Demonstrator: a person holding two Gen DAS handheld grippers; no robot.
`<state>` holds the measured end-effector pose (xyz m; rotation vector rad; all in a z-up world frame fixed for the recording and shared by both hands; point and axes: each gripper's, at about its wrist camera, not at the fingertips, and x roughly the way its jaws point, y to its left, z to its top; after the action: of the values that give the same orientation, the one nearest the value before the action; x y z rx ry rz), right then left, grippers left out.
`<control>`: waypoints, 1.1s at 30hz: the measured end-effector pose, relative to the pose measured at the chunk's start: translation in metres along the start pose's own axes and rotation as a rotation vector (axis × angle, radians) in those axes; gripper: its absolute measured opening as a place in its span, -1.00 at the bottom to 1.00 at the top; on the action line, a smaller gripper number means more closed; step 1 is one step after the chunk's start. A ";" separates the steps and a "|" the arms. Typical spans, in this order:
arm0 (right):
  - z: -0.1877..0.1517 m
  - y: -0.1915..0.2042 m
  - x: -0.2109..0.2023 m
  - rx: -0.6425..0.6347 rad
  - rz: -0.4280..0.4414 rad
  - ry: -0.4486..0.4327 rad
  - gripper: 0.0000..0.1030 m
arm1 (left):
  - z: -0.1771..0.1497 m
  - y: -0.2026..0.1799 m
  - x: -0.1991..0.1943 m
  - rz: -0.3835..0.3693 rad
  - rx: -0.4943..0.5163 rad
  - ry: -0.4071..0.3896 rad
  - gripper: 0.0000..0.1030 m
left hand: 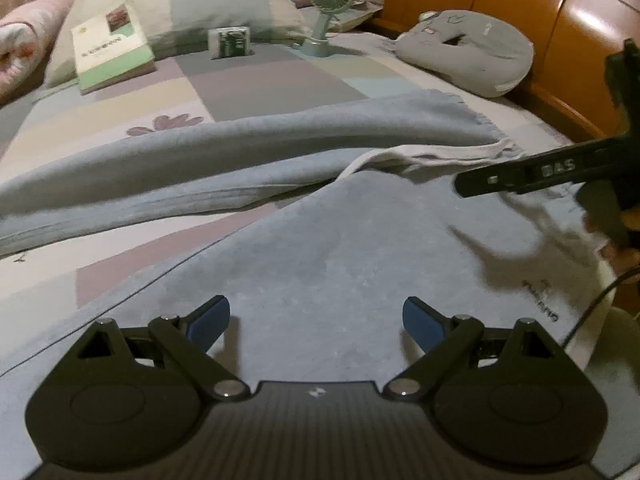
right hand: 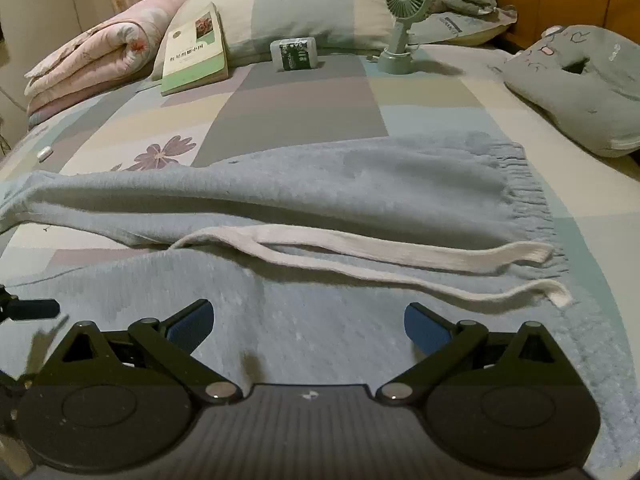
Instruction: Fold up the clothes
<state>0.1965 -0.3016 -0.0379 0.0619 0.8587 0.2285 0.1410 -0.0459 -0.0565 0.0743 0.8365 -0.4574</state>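
A pale blue fleece garment (left hand: 320, 248) lies spread on the bed, with one long part (right hand: 320, 188) stretched across behind it, fringed at its right end. Two white drawstrings (right hand: 400, 252) trail to the right over the cloth. My left gripper (left hand: 316, 318) hovers just over the near part of the garment, open, nothing between its blue pads. My right gripper (right hand: 308, 322) is open too, low over the same cloth; in the left wrist view it (left hand: 464, 188) reaches in from the right edge, a hand behind it.
On the patchwork bedsheet (right hand: 304, 108) at the back stand a green book (right hand: 196, 52), a small dark packet (right hand: 296, 54), a mint desk fan (right hand: 404, 20) and a pillow (right hand: 320, 8). A grey plush cushion (right hand: 580, 92) lies right, a rolled pink quilt (right hand: 92, 64) left. A wooden headboard (left hand: 520, 4) borders the bed.
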 end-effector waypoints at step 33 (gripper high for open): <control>-0.038 -0.035 -0.012 0.144 0.001 -0.018 1.00 | 0.138 0.053 0.117 -0.397 -0.295 0.060 0.82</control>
<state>0.1666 -0.3401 -0.0586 0.1982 0.8567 0.1671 0.3273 -0.0734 -0.0553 -0.3580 0.9729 -0.7005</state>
